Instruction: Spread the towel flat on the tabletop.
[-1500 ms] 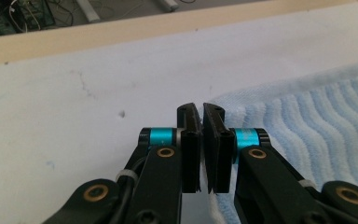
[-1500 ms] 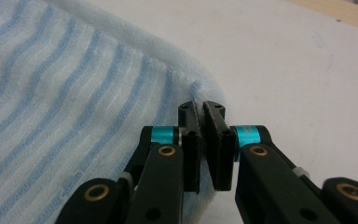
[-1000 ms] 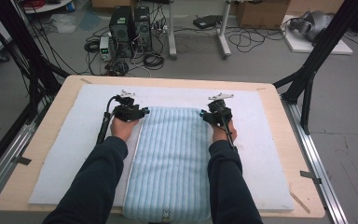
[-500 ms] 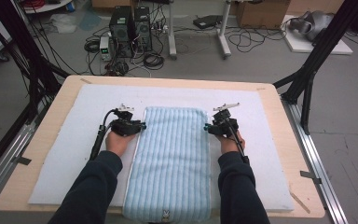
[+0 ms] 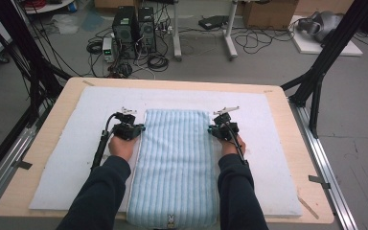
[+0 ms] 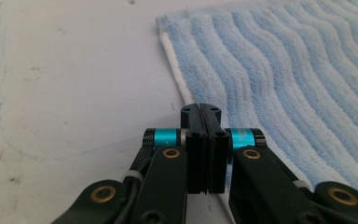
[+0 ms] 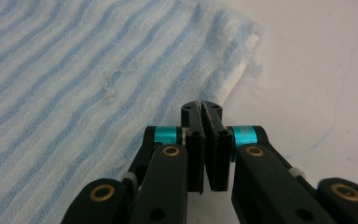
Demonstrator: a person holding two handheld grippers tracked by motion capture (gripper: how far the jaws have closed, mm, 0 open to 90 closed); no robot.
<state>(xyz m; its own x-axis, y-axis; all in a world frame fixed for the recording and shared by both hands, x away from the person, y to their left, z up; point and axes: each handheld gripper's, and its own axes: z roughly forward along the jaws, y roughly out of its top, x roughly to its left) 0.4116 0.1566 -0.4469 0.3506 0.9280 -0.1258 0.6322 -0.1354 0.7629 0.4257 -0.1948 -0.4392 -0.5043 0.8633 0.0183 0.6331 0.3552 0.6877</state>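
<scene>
Towel with blue stripes lies flat on the white mat. Left gripper pinches its left edge and right gripper pinches its right edge. Both jaws have just squeezed together on the cloth, likely to lift both sides evenly.

floor: grey | cables, two computer towers | black frame struts | cardboard box

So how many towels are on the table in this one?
1. A blue-and-white striped terry towel lies flat on the white padded mat, between the left gripper and right gripper, each at one long edge. Layers underneath could be hidden.
</scene>
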